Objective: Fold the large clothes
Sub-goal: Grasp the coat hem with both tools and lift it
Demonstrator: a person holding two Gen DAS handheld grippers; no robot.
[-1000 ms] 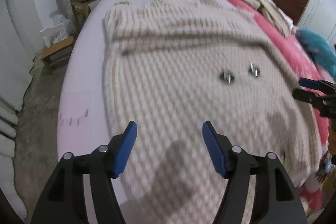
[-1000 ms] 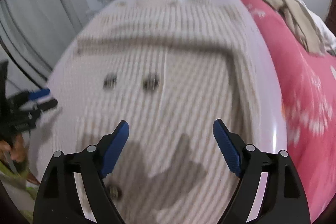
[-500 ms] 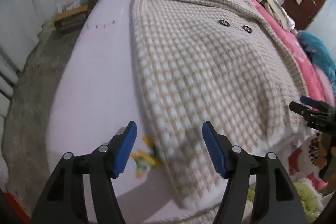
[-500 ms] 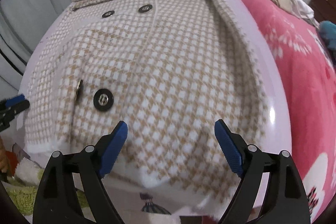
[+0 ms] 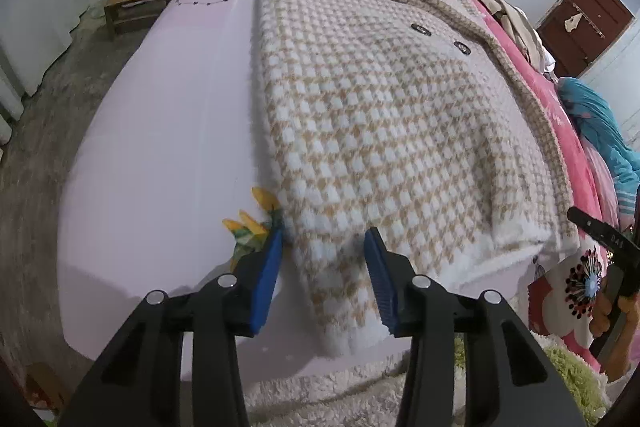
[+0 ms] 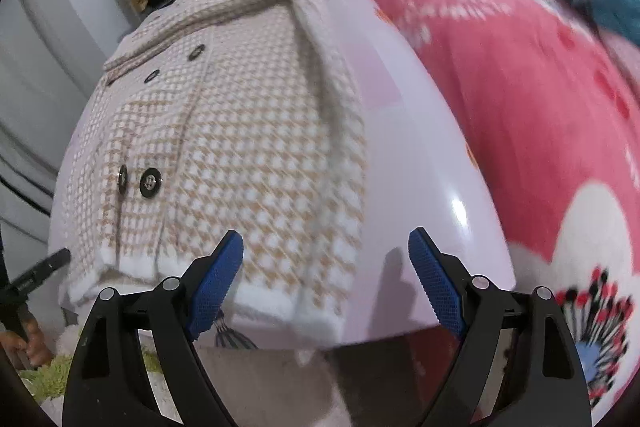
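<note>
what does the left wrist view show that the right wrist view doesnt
Only the left wrist view: the brown wooden door, a low wooden stool, and the left gripper, jaws closing around the coat's hem corner.

Only the right wrist view: the large pair of dark round buttons near the hem, and the open right gripper.

Both: the beige-and-white houndstooth coat, lilac sheet, pink floral blanket.

Coat [image 5: 384,131] on sheet [image 5: 160,147]

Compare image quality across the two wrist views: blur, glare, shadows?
Left wrist view: sharp, the checked coat crisp, only strong fisheye bending at the edges. Right wrist view: motion-smeared, worst on the pink blanket; one small glare spot on the lilac sheet; a soft gripper shadow on that sheet beside the coat's hem.
</note>
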